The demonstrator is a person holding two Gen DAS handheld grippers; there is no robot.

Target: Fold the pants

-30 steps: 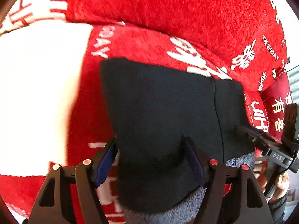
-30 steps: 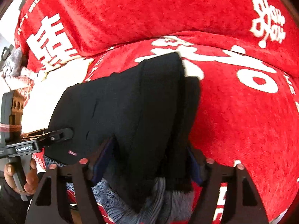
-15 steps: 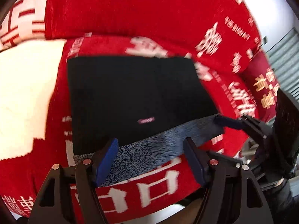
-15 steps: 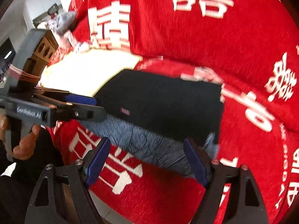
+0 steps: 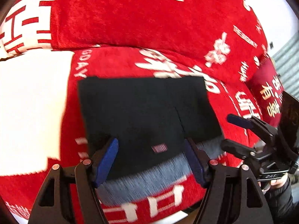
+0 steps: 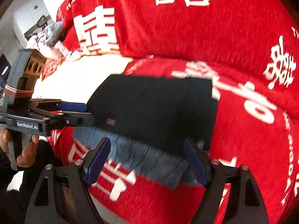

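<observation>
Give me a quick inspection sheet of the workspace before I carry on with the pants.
Surface: red sofa cover with white lettering, over seat and backrest.
Job's things: black pants lie folded into a flat rectangle on the seat; grey lining shows along the near edge.
Clutter: white cloth on the seat beside the pants; grey and pink bundle at the sofa's far end.
Grippers: left tongs open, nothing held; right tongs open, just widened, nothing held. Both off the fabric.
Cables: nothing seen.
Surroundings: dark red cushion at the other end; white wall behind.
</observation>
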